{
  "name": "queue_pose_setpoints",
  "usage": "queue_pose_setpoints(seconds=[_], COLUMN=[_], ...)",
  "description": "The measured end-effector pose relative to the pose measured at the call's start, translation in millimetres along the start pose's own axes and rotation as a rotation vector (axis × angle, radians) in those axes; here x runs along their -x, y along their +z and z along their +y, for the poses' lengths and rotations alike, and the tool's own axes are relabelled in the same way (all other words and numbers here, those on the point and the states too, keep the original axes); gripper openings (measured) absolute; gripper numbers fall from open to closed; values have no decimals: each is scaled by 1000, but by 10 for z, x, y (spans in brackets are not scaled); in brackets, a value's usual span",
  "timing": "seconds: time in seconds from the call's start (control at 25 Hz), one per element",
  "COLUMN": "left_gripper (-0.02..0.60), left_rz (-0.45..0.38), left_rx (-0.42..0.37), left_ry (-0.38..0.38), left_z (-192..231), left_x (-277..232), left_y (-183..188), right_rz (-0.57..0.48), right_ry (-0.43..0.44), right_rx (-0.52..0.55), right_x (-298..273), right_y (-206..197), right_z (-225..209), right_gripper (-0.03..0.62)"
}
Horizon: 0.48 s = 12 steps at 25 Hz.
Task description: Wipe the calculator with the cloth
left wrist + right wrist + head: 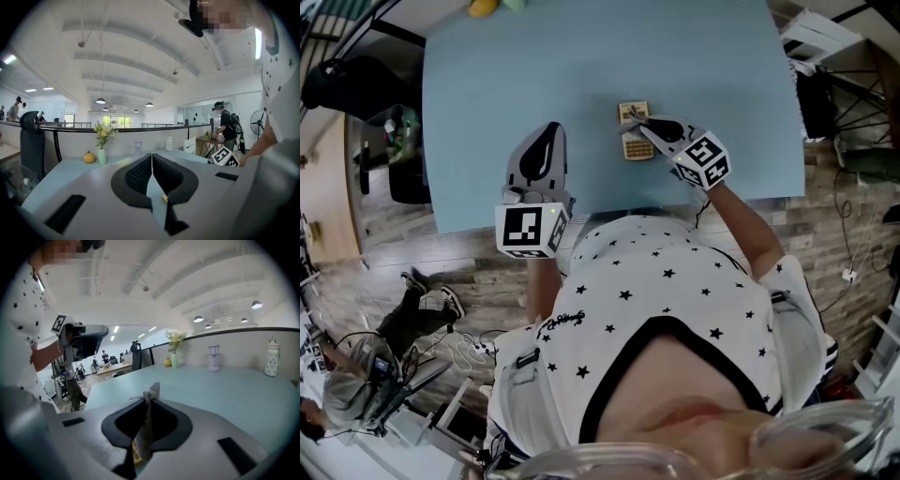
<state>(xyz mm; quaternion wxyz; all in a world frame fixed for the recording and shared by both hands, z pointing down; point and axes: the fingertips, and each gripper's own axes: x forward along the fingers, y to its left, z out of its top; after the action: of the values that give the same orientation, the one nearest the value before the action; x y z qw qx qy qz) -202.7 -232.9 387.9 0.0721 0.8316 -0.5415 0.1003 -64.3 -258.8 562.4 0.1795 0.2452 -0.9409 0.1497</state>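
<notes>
"Where's the calculator?"

"It lies flat on the pale blue table, near the edge closest to you and a little to your right. It's a small tan slab. Its near half shows a grid of keys, and its far end is under the cloth."

"And my right gripper?"

"Its jaws are pinched on the cloth. In the right gripper view, a thin grey fold runs between them, and a crumpled tip pokes out past the ends. A yellow corner of the calculator shows just below the cloth."

"What about my left gripper?"

"It's well to the left of the calculator, over bare table. In the left gripper view, its jaws are pressed together at the tips with nothing between them. A sliver of the calculator peeks past the right jaw."
</notes>
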Motion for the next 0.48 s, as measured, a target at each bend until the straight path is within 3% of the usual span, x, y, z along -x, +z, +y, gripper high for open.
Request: queue_pose_setpoints(seconds=[0.24,0.48], left_gripper=[32,32], left_rz=[6,17], left_rx=[-7,-4], left_ry=[37,76], left_z=[63,177], left_x=[44,127], left_y=[25,2], right_rz=[-30,8], right_ry=[-106,-144], right_rx=[1,0], right_x=[-16,-235], right_y=[155,80], right_z=[-537,-799], right_gripper=[31,31])
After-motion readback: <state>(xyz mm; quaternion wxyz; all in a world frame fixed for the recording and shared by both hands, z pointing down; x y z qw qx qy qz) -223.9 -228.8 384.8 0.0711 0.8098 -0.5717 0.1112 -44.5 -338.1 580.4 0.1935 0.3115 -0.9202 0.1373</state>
